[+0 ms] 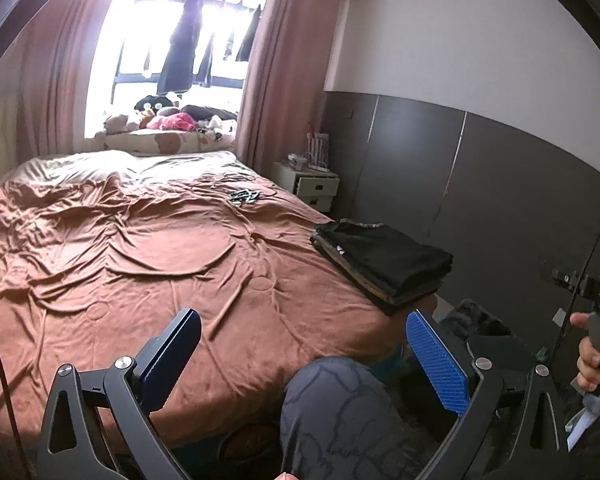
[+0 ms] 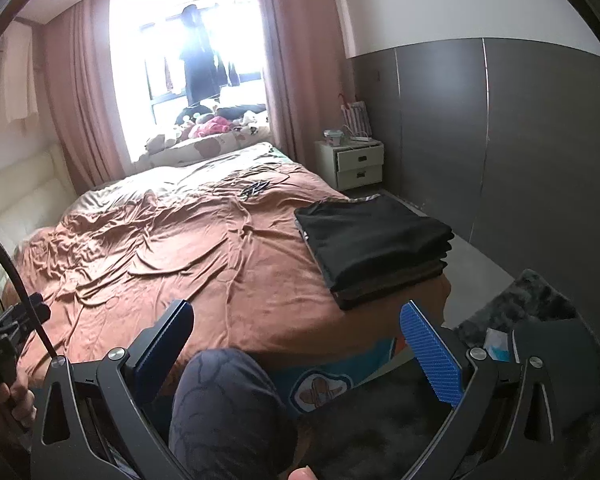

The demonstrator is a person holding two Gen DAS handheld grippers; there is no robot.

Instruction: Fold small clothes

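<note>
A neat stack of folded dark clothes (image 1: 384, 264) sits at the right edge of the bed, close to its near right corner, black garment on top with brownish layers showing beneath; from the right wrist view the same stack (image 2: 372, 244) nearly overhangs the edge. The left gripper (image 1: 304, 360) hangs in the air over the near edge of the bed, jaws spread wide and holding nothing, blue ribbed pad (image 1: 436, 364) facing inward. The right gripper (image 2: 296, 352) is the same story: wide open, empty, above the near edge. Between both sets of fingers, a knee in grey patterned trousers (image 2: 228, 408) pokes up. The rumpled rust-brown bedspread (image 1: 140, 248) covers the bed, with a small tangle of cable (image 2: 256, 188) lying toward the far side. A white nightstand (image 2: 350, 162) stands by the far right corner, pink curtains (image 1: 268, 72) framing a bright window (image 1: 188, 40).
</note>
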